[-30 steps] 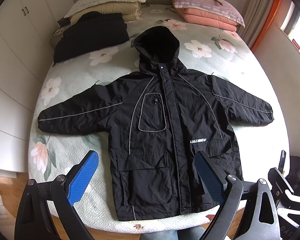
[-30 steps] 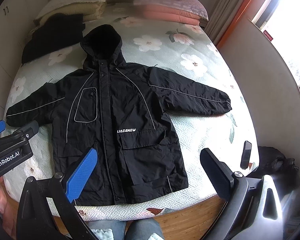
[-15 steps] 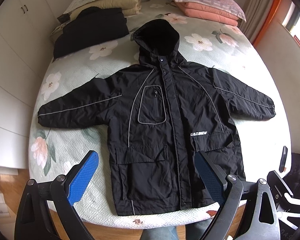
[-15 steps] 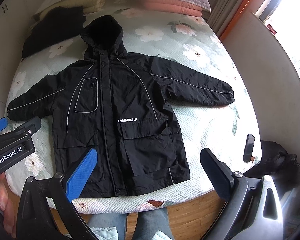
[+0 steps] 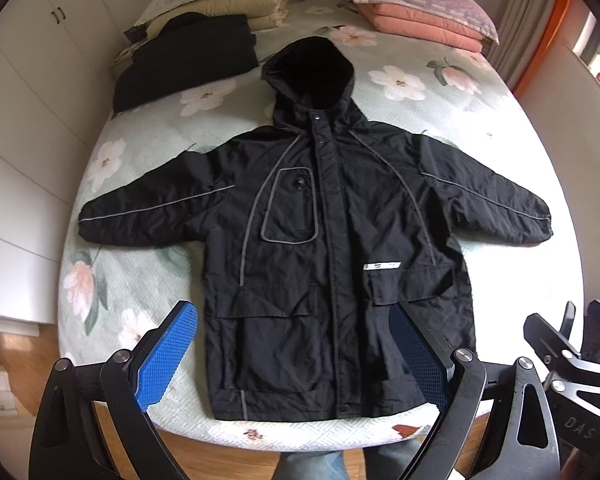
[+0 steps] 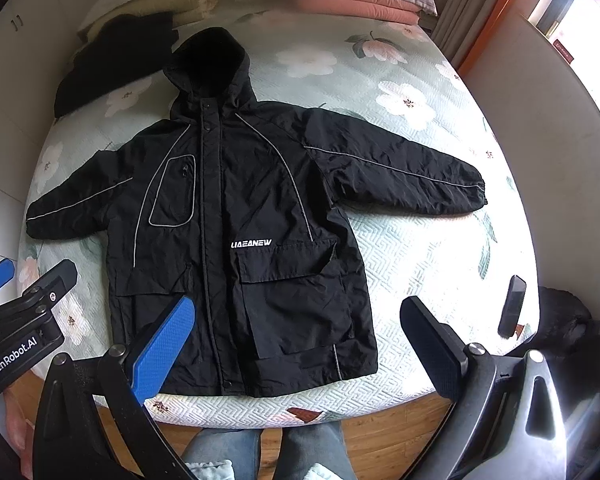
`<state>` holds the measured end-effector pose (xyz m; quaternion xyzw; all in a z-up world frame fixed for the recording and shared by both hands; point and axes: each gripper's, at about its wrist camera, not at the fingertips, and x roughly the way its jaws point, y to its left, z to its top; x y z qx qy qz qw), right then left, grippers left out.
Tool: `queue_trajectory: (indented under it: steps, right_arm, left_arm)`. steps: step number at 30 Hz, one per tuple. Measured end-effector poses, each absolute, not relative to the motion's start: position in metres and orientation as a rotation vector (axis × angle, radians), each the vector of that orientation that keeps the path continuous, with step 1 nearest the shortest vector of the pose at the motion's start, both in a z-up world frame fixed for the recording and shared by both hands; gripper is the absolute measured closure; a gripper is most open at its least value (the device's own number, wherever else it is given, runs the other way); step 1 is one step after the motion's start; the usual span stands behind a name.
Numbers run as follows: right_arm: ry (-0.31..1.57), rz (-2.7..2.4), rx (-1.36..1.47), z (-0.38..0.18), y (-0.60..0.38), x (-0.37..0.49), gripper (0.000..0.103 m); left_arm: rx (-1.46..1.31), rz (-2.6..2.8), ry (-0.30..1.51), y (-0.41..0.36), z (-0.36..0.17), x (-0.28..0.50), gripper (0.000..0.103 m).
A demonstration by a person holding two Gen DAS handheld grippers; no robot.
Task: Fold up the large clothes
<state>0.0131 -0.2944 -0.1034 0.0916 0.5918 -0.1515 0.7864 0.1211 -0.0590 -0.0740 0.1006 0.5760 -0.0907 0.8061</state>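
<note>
Left tool (image 5: 292,356) wide open, empty | right tool (image 6: 296,344) wide open, empty | jacket (image 6: 236,216) flat on bed (image 6: 420,264), sleeves spread | no fold made; all folding left

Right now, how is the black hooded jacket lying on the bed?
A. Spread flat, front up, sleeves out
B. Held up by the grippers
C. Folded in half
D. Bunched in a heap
A: the jacket lies flat on the bed, its front placket and logo facing up, both sleeves stretched sideways.
</note>
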Motion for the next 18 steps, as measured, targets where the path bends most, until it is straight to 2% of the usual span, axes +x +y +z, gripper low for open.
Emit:
queue_trajectory:
  steps: [11, 18]
  right_arm:
    - [1.253, -0.369, 0.220, -0.110, -0.378, 0.014, 0.000]
    - [1.188, -0.381, 0.249, -0.128, -0.464, 0.010, 0.000]
  left_arm:
    - [0.198, -0.286, 1.217, -0.156, -0.071, 0.124, 0.007]
    - [0.158, -0.331, 1.241, -0.218, -0.096, 0.145, 0.007]
